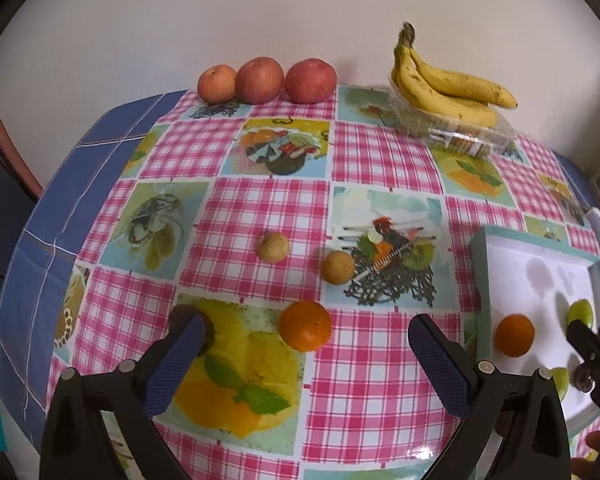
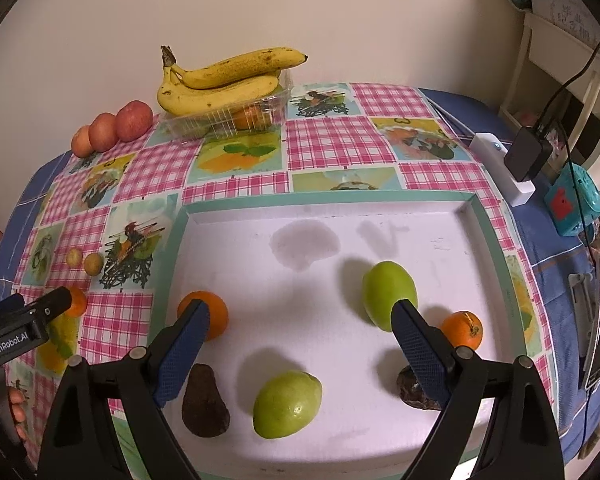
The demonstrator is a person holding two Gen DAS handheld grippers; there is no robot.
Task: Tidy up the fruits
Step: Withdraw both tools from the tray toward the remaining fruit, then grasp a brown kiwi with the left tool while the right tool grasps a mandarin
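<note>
The left gripper hangs wide open and empty over an orange on the tabletop, left of the tray. The right gripper gapes empty above the tray. The orange looks firm, round and apt to roll; take it across its middle.

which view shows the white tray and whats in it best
The right wrist view. The white tray fills the frame, with two oranges, two green fruits and two dark fruits inside. The left wrist view catches only its left part at the frame edge, the right gripper covering some.
</note>
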